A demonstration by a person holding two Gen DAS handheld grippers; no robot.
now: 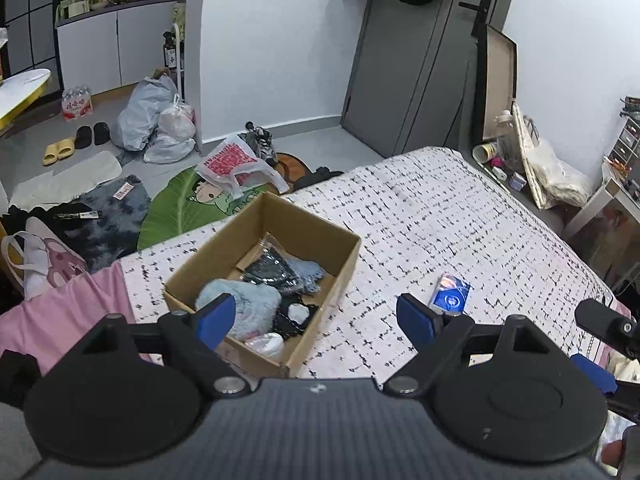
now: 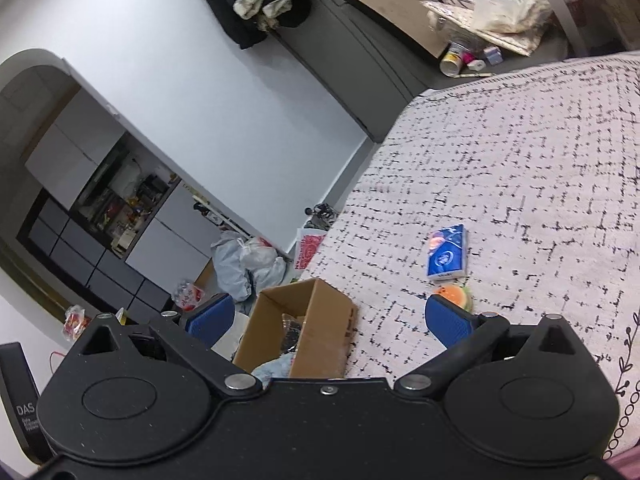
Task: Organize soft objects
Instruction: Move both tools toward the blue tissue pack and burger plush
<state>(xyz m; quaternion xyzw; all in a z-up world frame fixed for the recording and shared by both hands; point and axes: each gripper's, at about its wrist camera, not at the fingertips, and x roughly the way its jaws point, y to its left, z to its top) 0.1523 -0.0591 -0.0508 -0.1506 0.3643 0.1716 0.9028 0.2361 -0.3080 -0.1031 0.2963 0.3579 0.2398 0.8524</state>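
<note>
Both released: left hand-held gripper (image 1: 316, 320) over box (image 1: 344, 268), right hand-held gripper (image 2: 330, 320) nearing burger toy (image 2: 456, 295) beside box, next to collect.

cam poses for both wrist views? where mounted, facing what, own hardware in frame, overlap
Left wrist: on the left gripper, above the bed's near edge, looking down into the cardboard box; its open blue fingers show, the right gripper at the edge.
Right wrist: on the right gripper, rolled, facing across the bed; its open fingers show.
Shared: box, blue tissue pack, bed.
</note>
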